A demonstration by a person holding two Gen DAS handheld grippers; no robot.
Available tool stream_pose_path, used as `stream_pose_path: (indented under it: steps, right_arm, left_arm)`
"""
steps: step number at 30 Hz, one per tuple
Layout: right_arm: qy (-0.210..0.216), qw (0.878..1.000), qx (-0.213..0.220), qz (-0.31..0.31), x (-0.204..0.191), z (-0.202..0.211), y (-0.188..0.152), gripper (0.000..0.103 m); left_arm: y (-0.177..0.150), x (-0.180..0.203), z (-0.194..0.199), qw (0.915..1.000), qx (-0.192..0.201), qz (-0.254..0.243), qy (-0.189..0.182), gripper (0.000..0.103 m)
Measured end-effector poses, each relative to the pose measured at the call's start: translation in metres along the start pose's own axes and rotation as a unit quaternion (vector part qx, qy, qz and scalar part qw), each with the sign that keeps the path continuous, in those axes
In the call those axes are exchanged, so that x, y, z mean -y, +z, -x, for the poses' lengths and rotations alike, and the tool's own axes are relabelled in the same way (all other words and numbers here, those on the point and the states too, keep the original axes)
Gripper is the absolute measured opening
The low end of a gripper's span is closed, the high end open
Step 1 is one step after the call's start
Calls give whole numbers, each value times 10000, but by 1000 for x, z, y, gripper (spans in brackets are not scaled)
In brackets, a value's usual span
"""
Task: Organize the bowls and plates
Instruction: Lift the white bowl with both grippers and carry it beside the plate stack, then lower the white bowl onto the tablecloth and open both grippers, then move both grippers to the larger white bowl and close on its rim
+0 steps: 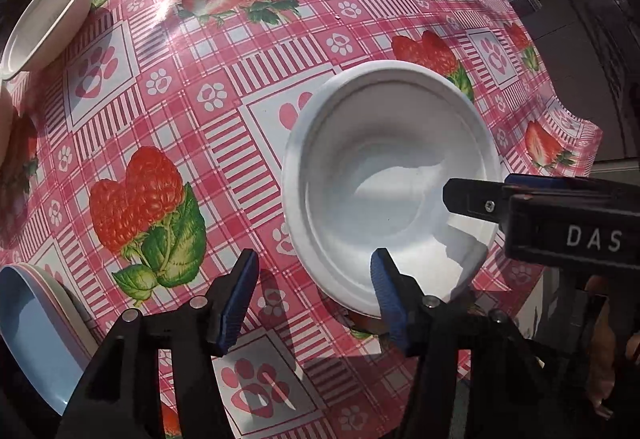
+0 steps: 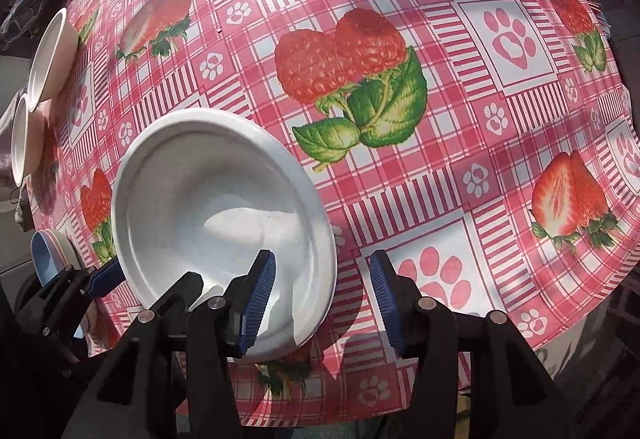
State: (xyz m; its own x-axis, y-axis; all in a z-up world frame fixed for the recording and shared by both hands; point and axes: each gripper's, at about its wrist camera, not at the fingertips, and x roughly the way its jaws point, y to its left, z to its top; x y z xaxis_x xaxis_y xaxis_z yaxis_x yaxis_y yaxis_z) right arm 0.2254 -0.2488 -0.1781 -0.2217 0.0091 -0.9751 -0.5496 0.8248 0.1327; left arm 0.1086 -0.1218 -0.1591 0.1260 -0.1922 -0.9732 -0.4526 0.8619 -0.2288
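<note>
White bowl (image 1: pixel 384 175) – both grippers (image 1: pixel 314 295) (image 2: pixel 322 299) open, straddling rim

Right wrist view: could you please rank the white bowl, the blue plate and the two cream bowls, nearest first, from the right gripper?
From the right gripper:
1. White bowl, at its left finger.
2. Blue plate, lower left edge.
3. Two cream bowls, far left edge.

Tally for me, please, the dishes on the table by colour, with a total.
White bowls: 3, one near the grippers, two at the far left edge.
Blue plates: 1, topping a stack.
Pale plates beneath it: count unclear.
Total clearly seen: 4.
</note>
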Motion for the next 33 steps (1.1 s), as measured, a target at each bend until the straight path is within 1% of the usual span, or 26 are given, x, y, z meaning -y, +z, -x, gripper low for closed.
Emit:
stream_pose_path:
  steps: [1,4,5,7,10,11,12,14,16,18,20,21,24,26,28,29,33]
  right_arm:
    - [14,10000,85,-39,6,2,1,78]
    - [-74,9997,192,-93,18,18,-7,78]
    - [-53,9997,193,-161,24,25,-13,78]
    - [-34,9994,210,-268,32,36,-21,78]
    - [133,9992,235,-304,33,55,-34,78]
    - [255,9991,222,-265,29,62,-38,78]
    - [361,9989,215,-184,16,72,-38,78]
    - [536,9983,231,82,-12,87,-44,78]
    - [706,9966,234,359,-44,94,-37,78]
    - [918,9939,216,575,-80,100,-29,78]
    - [1087,9909,218,767,-115,101,-14,78]
    - [1106,9896,247,886,-134,100,-6,78]
    - [1034,9880,317,1101,-181,99,12,78]
    - [1002,9877,361,1144,-205,94,24,78]
    - [1025,9873,384,1150,-226,88,36,78]
    - [1033,9871,399,1157,-236,84,43,78]
    - [974,9876,384,1170,-271,59,65,78]
  left_arm:
    - [-7,-2,4,10000,23,-53,-57,67]
    - [-27,-12,14,9991,-6,-280,-307,68]
    - [-25,-18,18,9986,-19,-359,-384,68]
    - [-35,-23,33,9977,-8,-448,-502,68]
    - [-48,-39,60,9973,93,-312,-654,68]
    - [-49,-46,70,9976,154,-217,-643,68]
    - [-50,-52,79,9978,233,-111,-610,68]
    - [-50,-68,100,9976,445,155,-498,68]
    - [-45,-85,118,9960,653,494,-362,68]
    - [-42,-108,140,9922,857,881,-227,68]
    - [-32,-131,156,9862,1072,1263,-31,68]
    - [-29,-143,163,9827,1183,1421,101,68]
    - [-23,-179,190,9713,1592,1683,541,69]
    - [-16,-203,199,9625,1749,1895,838,73]
    - [-9,-227,202,9564,1816,2062,991,74]
    - [-4,-238,199,9533,1816,2136,1123,74]
    - [13,-280,184,9465,1639,2340,1499,74]
